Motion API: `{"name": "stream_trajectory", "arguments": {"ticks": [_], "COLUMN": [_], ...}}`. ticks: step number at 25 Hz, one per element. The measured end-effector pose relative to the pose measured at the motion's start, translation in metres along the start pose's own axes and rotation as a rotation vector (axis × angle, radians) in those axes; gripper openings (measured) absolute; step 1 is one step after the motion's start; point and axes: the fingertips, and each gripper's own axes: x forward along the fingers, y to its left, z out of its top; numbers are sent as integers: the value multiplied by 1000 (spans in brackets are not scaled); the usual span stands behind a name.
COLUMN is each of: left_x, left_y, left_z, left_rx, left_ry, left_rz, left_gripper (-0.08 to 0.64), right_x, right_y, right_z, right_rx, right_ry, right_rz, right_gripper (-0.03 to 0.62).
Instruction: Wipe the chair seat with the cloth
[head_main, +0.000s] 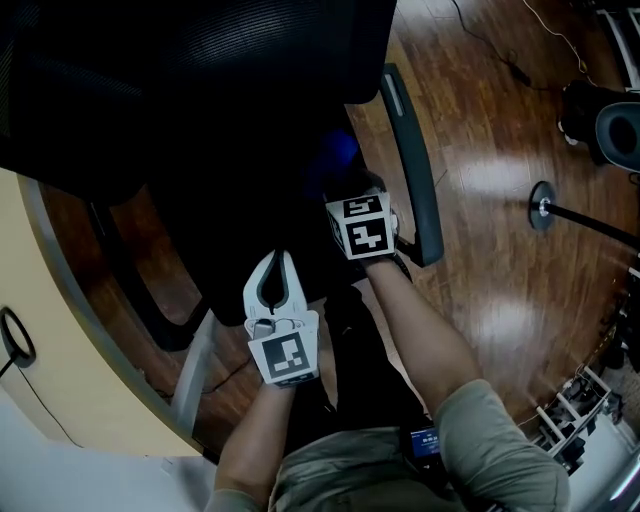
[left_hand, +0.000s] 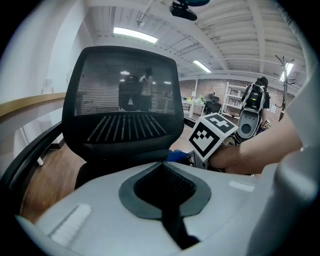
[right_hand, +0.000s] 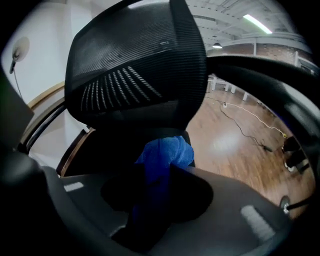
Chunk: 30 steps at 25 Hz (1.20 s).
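Gripping the cloth (right_hand: 165, 150) at its bunched middle over the seat (head_main: 240, 215), right tongs (right_hand: 161, 169) are clamped on it; left tongs (left_hand: 164, 164) together, empty; cloth looks soft, light, floppy.

place: open lab-office | cues: mesh chair (left_hand: 122, 100), shelving (left_hand: 233, 98), strip lights (left_hand: 135, 34)

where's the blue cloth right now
The blue cloth is pinched in the right tongs, bunched over the chair seat just in front of the backrest. In the head view the armrest lies to its right.
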Motion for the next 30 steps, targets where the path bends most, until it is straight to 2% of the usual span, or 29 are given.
{"name": "stream_trajectory", "arguments": {"ticks": [4, 8, 14, 19, 22, 24, 30], "left_x": [13, 20, 20, 1, -21, -40, -99], "left_y": [-16, -26, -40, -20, 6, 27, 76], "left_z": [1, -8, -42, -50, -48, -47, -61], "left_rx": [20, 11, -20, -48, -78, -102, -138], "left_ry": [-5, 1, 41, 33, 15, -5, -19], "left_rz": [13, 42, 48, 100, 147, 186, 293], "left_gripper": [5, 5, 5, 5, 5, 5, 5], "right_x": [-2, 5, 16, 12, 1, -7, -17], "right_y": [-33, -45, -51, -48, -23, 10, 148], "right_z": [-15, -31, -49, -45, -35, -28, -24], "right_rx": [67, 108, 111, 82, 20, -34, -198], "right_ry": [17, 30, 48, 28, 4, -12, -54], "right_rz": [-66, -91, -96, -111, -101, -60, 183], "right_gripper": [126, 126, 126, 126, 126, 126, 126]}}
